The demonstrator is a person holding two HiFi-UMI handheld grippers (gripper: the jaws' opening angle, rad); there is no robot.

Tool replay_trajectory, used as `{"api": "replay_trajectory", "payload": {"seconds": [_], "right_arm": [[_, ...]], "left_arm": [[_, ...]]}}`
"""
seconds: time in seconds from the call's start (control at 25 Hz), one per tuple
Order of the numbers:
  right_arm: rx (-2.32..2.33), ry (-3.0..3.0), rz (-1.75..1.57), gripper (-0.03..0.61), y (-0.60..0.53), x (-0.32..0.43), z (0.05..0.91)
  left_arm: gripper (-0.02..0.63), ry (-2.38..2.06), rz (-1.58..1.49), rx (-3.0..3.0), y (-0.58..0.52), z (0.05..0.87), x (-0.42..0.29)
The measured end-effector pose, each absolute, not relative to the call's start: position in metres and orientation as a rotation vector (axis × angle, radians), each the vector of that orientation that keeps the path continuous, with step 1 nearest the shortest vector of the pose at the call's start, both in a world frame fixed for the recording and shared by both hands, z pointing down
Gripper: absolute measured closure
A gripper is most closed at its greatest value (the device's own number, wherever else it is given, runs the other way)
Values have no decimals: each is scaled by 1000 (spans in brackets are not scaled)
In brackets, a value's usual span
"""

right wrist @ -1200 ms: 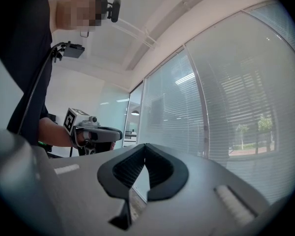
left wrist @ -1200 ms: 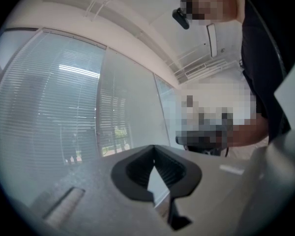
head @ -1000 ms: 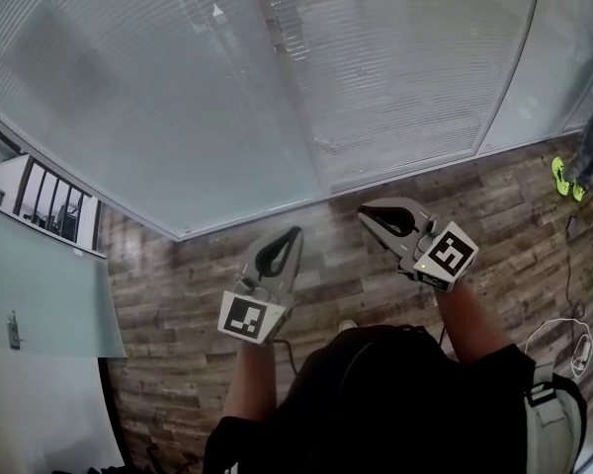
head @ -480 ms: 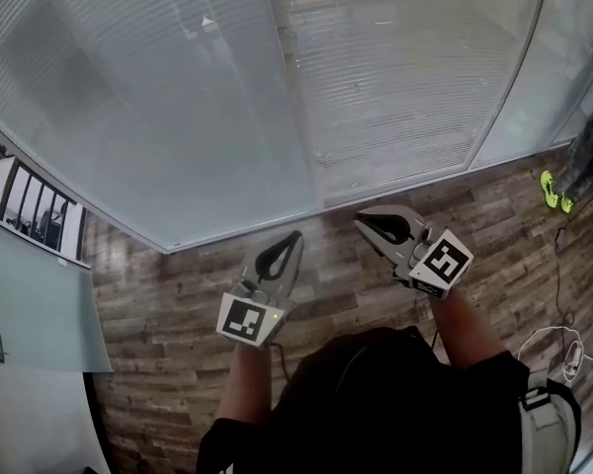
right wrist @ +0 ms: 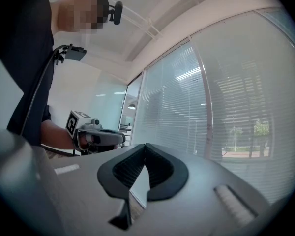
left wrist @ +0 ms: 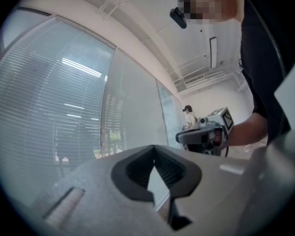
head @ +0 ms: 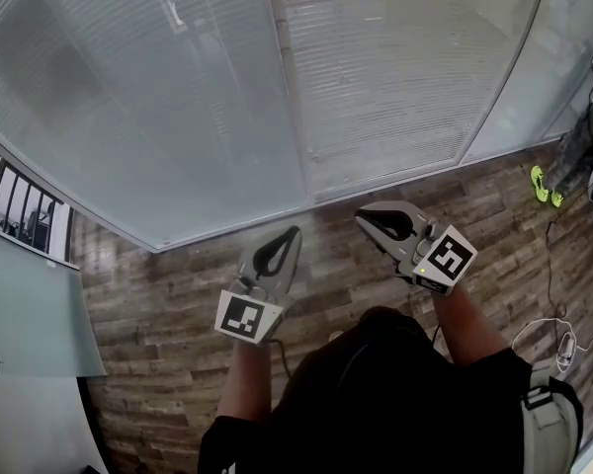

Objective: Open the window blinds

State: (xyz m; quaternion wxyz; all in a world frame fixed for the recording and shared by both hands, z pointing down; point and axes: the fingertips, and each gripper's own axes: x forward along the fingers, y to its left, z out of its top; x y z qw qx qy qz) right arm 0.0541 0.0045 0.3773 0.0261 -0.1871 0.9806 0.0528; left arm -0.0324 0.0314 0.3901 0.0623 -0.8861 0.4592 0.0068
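Wood floor (head: 178, 294) lies between window blinds (head: 178, 97) and left tool (head: 296, 232), right tool (head: 361, 218), both pressed together

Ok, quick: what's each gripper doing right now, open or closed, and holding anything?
Left gripper: closed, holding nothing.
Right gripper: closed, holding nothing.

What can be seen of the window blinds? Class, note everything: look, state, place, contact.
The window blinds are pale grey horizontal slats, thin, seemingly behind glass panels divided by slim upright frames. They hang fully lowered, reaching the wooden floor, slats tilted nearly shut so only faint trees show through. Nothing touches them: the left gripper and right gripper, both shut and empty, are short of the glass.
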Motion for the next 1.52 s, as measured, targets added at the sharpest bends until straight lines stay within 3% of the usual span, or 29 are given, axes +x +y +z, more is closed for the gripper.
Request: {"api": "replay_trajectory", "payload": {"seconds": [0.56, 1.52], "right_arm": [[-633, 3025, 83, 574, -18, 72, 388], [-301, 3052, 78, 574, -173, 4, 375]], "left_arm": [[609, 1373, 0, -2714, 6, 397, -27], [609, 1620, -50, -2593, -129, 394, -70]]}}
